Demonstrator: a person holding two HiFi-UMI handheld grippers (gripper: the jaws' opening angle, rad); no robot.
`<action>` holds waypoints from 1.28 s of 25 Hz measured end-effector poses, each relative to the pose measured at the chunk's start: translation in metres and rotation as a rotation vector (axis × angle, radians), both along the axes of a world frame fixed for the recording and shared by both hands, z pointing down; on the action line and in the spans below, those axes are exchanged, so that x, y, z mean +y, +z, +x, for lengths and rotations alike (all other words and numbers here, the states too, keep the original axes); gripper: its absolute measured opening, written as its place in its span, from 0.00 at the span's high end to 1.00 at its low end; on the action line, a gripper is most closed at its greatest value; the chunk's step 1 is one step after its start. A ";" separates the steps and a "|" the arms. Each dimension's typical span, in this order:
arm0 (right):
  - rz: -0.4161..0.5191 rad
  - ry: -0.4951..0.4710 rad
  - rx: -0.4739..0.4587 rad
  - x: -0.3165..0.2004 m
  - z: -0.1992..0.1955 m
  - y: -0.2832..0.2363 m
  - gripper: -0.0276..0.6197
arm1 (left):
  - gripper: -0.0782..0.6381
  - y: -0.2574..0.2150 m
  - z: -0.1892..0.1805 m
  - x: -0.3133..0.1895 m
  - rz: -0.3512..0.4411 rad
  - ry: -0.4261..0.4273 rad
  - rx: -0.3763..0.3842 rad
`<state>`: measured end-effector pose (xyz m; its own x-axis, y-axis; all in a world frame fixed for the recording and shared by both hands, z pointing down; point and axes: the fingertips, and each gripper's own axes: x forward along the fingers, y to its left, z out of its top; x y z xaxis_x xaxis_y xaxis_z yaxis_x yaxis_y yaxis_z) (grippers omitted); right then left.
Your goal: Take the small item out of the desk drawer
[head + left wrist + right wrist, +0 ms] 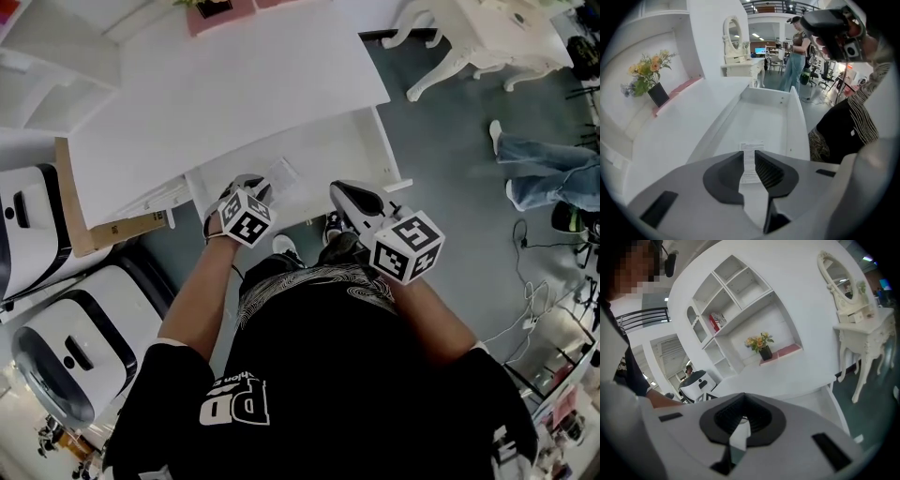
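Note:
The white desk's drawer stands pulled out toward me. On its floor near the front lies a small flat white packet with printed text. My left gripper hangs just over the drawer's front left part and points steeply down. In the left gripper view the packet shows through the narrow gap of the left gripper, whose pads do not touch it. The drawer floor runs on beyond. My right gripper is at the drawer's front edge, holding nothing. Its tips meet in the right gripper view.
The desk top carries a pink tray and a flower pot at the back. White round machines and a cardboard sheet stand left. A white dressing table and a person in jeans are to the right.

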<state>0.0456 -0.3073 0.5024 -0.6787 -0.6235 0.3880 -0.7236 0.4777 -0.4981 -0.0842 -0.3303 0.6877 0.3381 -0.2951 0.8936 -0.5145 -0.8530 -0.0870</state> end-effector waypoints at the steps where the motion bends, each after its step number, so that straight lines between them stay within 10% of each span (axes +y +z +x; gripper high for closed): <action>1: -0.002 -0.002 -0.001 -0.001 0.001 0.001 0.94 | 0.77 0.004 0.002 -0.001 -0.007 0.004 -0.007; 32: -0.072 -0.018 0.004 -0.026 0.037 0.032 0.94 | 0.39 0.116 0.015 -0.008 -0.274 -0.041 -0.100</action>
